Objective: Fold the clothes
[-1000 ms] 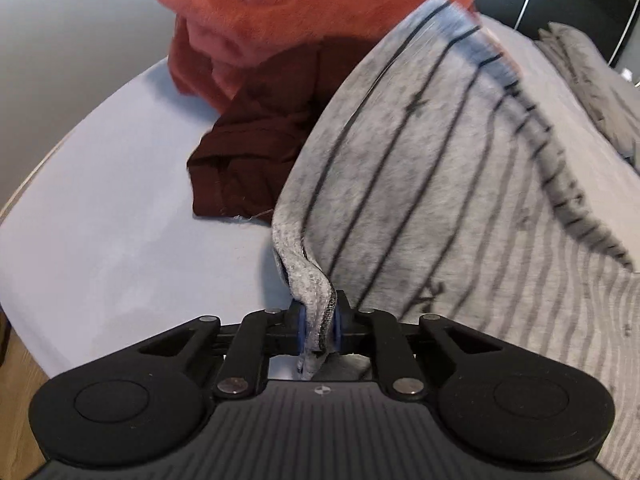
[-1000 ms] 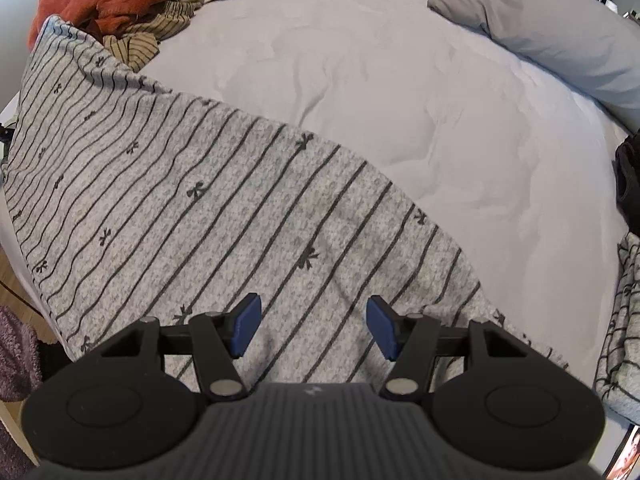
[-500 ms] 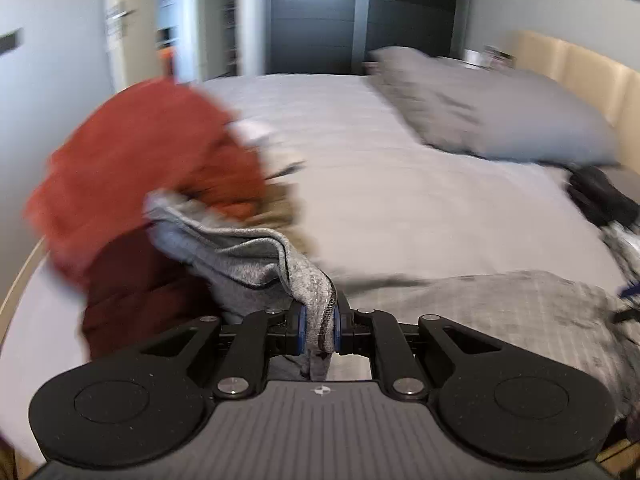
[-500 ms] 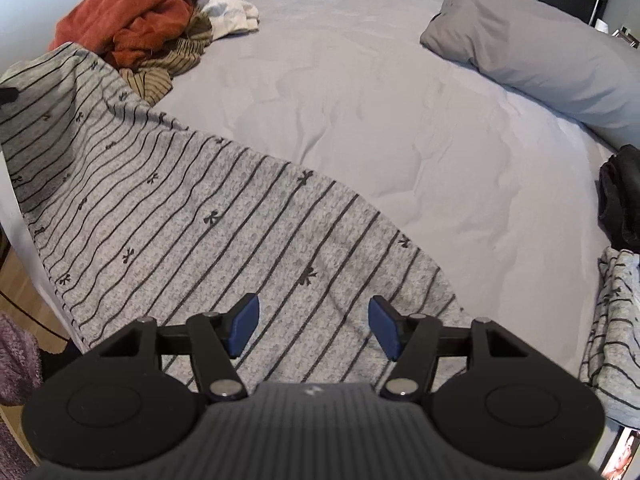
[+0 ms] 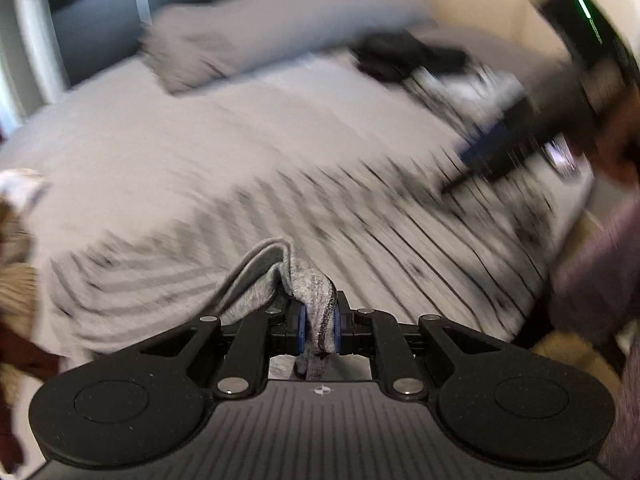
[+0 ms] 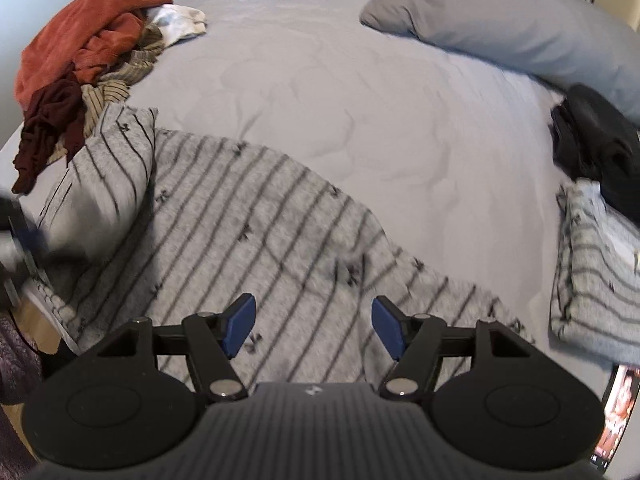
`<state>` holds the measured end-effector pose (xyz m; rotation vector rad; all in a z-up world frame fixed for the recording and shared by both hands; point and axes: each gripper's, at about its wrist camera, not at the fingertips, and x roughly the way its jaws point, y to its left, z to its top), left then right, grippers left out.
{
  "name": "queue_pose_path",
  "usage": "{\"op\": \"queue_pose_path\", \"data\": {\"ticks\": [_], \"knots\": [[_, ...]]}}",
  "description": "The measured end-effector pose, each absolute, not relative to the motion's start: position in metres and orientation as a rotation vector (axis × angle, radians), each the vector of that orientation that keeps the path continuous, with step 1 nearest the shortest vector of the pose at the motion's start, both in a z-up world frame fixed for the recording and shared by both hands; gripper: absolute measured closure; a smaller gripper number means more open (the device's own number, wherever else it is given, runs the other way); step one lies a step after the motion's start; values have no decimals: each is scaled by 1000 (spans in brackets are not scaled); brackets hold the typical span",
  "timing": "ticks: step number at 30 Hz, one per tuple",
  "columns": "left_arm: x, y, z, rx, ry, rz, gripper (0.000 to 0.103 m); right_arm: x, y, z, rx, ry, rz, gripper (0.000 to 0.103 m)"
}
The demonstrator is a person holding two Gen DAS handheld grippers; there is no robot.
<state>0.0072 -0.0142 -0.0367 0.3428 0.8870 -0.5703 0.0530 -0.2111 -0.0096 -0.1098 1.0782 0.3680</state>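
Note:
A grey garment (image 6: 256, 236) with thin dark stripes and small bows lies spread along the near edge of the bed. My left gripper (image 5: 319, 328) is shut on a bunched edge of the striped garment (image 5: 304, 280), which trails away across the bed. That lifted edge shows as a raised fold (image 6: 108, 168) at the left of the right wrist view. My right gripper (image 6: 313, 322) hovers over the garment's near part with its jaws opening and nothing between them. In the blurred left wrist view the right gripper (image 5: 492, 148) appears at the upper right.
A heap of rust, maroon and striped clothes (image 6: 80, 68) sits at the far left of the grey bed (image 6: 340, 80). A grey pillow (image 6: 500, 28) lies at the back right, with a black item (image 6: 592, 140) and a folded striped garment (image 6: 596, 280) on the right.
My left gripper swung fast across the bed with the garment's edge, folding it over, and now faces the right gripper. The right gripper's jaws widened and it drew back a little.

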Motion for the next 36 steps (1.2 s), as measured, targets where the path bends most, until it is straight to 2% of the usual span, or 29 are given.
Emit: {"op": "queue_pose_path", "data": {"ticks": [3, 6, 8, 9, 21, 24, 26, 29, 36], "knots": [[-7, -29, -66, 445, 930, -609, 85, 48, -211, -17, -111, 1097, 380, 35], [-10, -25, -76, 416, 986, -654, 76, 44, -201, -21, -136, 1101, 408, 35], [-12, -17, -73, 361, 992, -679, 57, 41, -193, -24, -155, 1099, 432, 35], [-14, -14, -70, 339, 986, -686, 55, 39, -188, -25, -163, 1093, 446, 35], [-2, 69, -47, 220, 950, -355, 55, 34, -102, -15, -286, 981, 645, 36], [7, 94, -47, 224, 964, -215, 60, 33, -71, -16, -321, 958, 717, 37], [12, 106, -50, 205, 973, -174, 64, 33, -51, -20, -350, 945, 760, 45], [18, 121, -51, 188, 992, -139, 66, 35, -20, -27, -398, 935, 820, 50], [27, 131, -58, 191, 1013, -104, 67, 45, 29, -52, -514, 921, 828, 49]]}}
